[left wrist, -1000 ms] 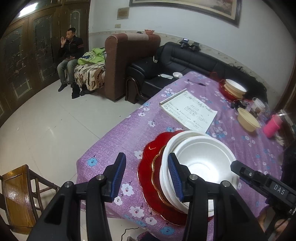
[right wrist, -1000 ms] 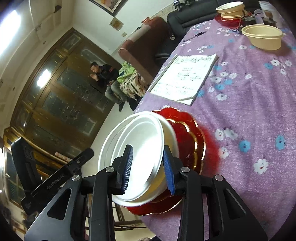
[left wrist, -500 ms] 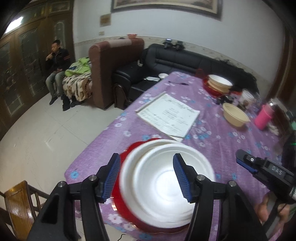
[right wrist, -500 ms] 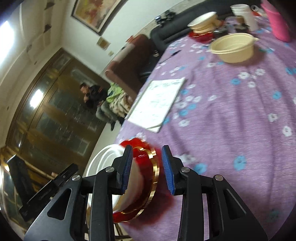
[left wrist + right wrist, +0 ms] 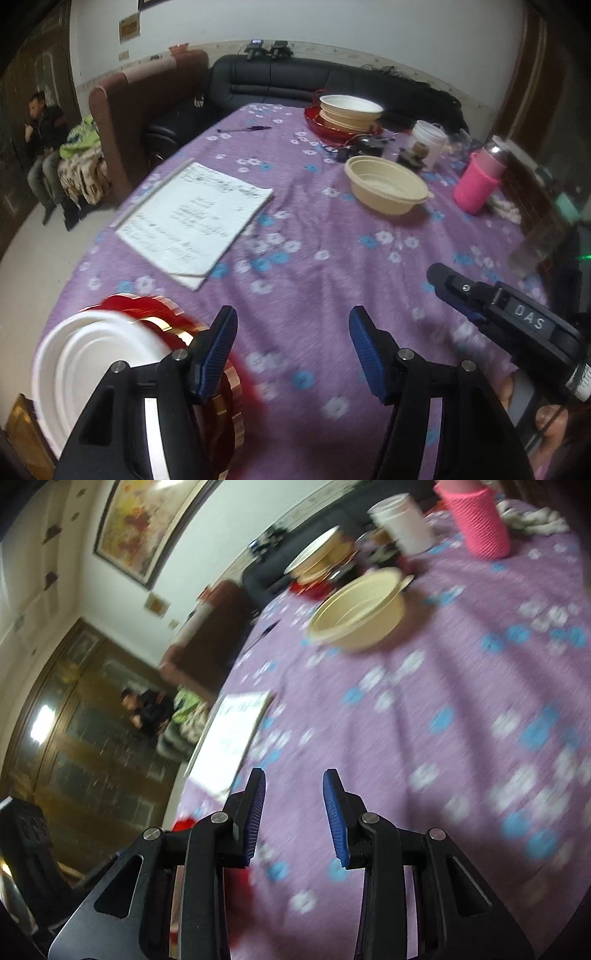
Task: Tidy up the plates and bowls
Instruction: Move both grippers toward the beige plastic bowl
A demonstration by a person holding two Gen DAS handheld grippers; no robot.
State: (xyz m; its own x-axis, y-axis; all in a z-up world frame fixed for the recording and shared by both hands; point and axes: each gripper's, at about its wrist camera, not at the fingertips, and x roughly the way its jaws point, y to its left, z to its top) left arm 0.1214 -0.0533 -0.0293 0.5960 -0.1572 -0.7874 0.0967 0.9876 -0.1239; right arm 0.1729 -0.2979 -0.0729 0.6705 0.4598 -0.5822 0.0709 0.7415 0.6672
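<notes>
I am opening my left gripper (image 5: 291, 350), jaws spreading on nothing, the white bowl (image 5: 99, 365) sitting outside them at the desk's near-left corner.

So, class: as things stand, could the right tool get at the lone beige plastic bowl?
Probably yes: the right tool is open and empty, with only bare purple flowered tablecloth before the beige plastic bowl.

The left gripper (image 5: 291, 349) is seen with jaws opening, nothing between them. A white round plate (image 5: 96, 354) on scalloped red plates (image 5: 155, 314) is located at its left.
</notes>
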